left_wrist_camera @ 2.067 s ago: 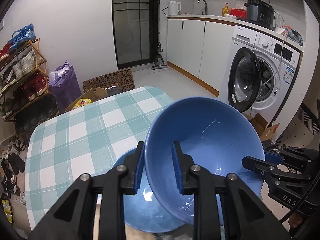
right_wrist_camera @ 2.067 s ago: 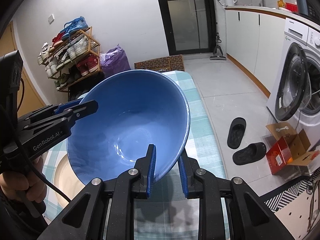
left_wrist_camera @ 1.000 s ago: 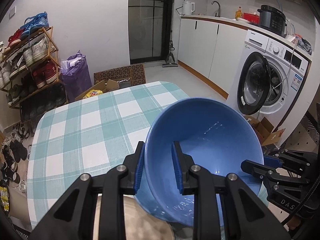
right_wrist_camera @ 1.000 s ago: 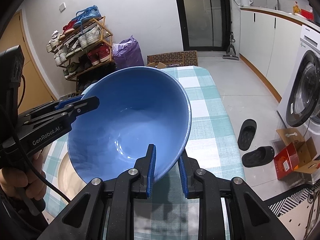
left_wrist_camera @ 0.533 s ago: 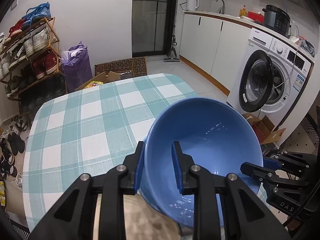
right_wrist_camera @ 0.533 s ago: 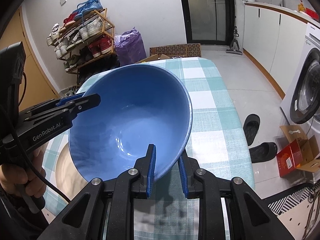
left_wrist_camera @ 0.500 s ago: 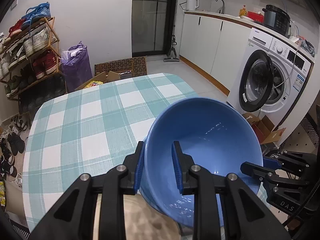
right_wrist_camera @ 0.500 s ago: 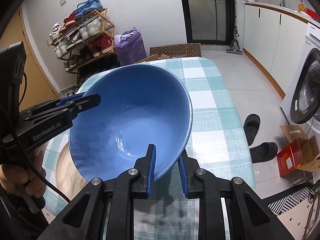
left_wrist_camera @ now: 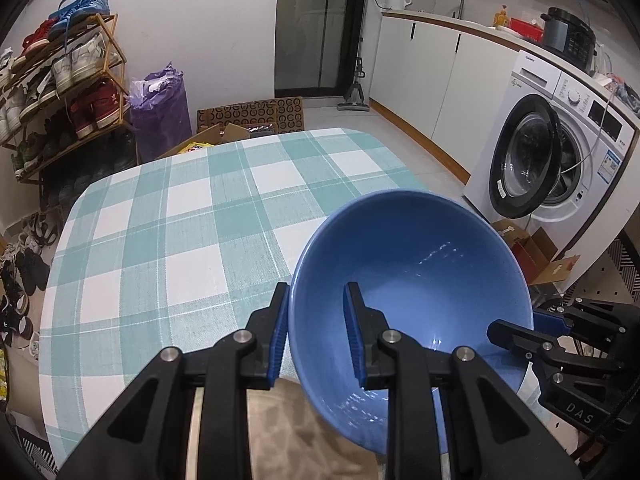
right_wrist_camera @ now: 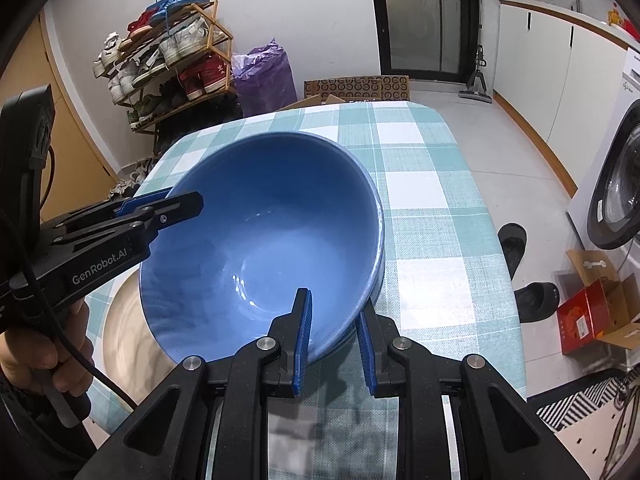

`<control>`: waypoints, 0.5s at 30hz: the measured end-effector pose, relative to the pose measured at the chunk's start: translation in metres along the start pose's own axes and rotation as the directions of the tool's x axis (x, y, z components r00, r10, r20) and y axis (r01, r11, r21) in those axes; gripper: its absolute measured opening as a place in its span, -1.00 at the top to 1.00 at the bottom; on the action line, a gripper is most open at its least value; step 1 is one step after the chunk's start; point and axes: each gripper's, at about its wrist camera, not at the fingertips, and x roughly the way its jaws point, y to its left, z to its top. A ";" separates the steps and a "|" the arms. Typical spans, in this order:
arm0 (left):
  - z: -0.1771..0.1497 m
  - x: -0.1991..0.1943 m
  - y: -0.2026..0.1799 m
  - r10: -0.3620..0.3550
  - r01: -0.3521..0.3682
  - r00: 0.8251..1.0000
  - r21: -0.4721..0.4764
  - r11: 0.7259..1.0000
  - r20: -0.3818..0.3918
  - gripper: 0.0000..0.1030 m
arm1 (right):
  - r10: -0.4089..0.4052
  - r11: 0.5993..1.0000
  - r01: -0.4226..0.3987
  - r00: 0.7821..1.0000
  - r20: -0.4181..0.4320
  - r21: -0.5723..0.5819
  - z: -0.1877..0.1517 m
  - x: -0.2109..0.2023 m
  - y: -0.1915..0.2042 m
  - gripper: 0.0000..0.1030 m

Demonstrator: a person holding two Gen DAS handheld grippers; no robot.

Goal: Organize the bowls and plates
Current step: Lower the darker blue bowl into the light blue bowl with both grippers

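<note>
A glossy blue bowl fills the middle of both views, deep and round, its rim tipped so the inside faces the cameras; highlights sit near its bottom. Its rim is pinched on two sides: at about 7 o'clock in the left wrist view, with a second grip on the rim at about 4 o'clock, and at 5 o'clock in the right wrist view. A second blue rim shows just under it at 3 o'clock, nested close. A beige plate lies flat on the table at 8 o'clock, partly covered by the bowl.
</note>
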 end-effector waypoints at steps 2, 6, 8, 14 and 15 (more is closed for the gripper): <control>-0.001 0.002 -0.001 0.000 0.000 1.000 0.003 1.000 -0.002 0.52 | -0.001 1.000 0.001 1.000 -0.003 0.001 -0.002 0.001 -0.001 0.58; -0.004 0.010 -0.003 0.013 -0.013 1.000 0.006 1.000 -0.019 0.52 | -0.013 1.000 0.013 1.000 -0.010 -0.001 -0.005 0.004 -0.002 0.58; -0.005 0.013 -0.006 0.031 -0.030 0.999 0.015 0.999 -0.023 0.52 | -0.016 1.000 0.016 1.000 -0.011 -0.004 -0.004 0.004 -0.002 0.58; -0.005 0.014 -0.004 0.035 -0.035 0.999 0.016 0.999 -0.025 0.52 | -0.039 0.999 0.039 0.999 -0.014 -0.018 -0.002 0.006 0.003 0.58; -0.005 0.015 -0.004 0.040 -0.039 0.999 0.019 0.999 -0.026 0.52 | -0.040 0.999 0.039 0.999 -0.014 -0.019 -0.002 0.006 0.003 0.58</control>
